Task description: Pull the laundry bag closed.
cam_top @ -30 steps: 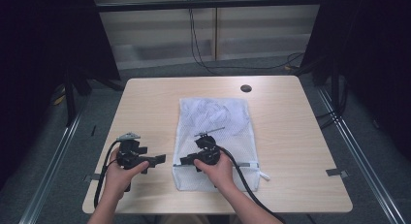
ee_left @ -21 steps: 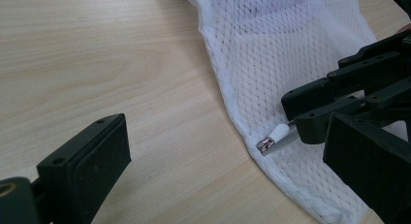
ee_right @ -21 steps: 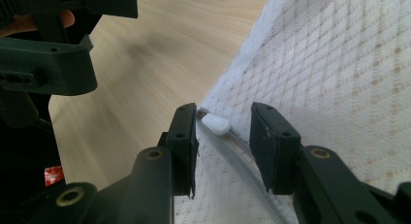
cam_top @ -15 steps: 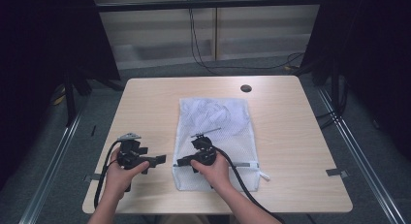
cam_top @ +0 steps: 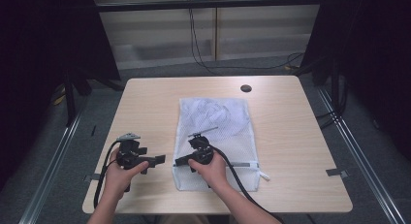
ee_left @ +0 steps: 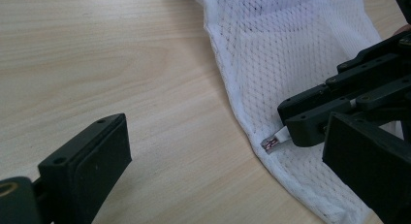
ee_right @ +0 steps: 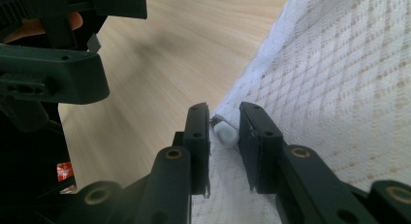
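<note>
A white mesh bag (cam_top: 218, 122) lies flat on the wooden table (cam_top: 145, 103). My right gripper (cam_top: 178, 161) rests on the bag's near left corner and points left. In the right gripper view its jaws (ee_right: 225, 117) stand a narrow gap apart around the white zipper pull (ee_right: 225, 134); they have just been closing, with a sliver of space still showing on one side. The left gripper view shows that pull (ee_left: 274, 142) sticking out under the right gripper (ee_left: 291, 132). My left gripper (cam_top: 157, 160) is open just left of the bag, with nothing between its jaws (ee_left: 225, 136).
A dark round grommet (cam_top: 246, 88) sits in the table near its far edge. A white cord (cam_top: 264, 175) trails from the bag's near right corner. Tape tabs (cam_top: 335, 172) mark the table's sides, and metal rails run along the floor on both sides.
The right hand has edged slightly left along the bag's near edge, onto its corner. The left hand and the bag have not moved.
</note>
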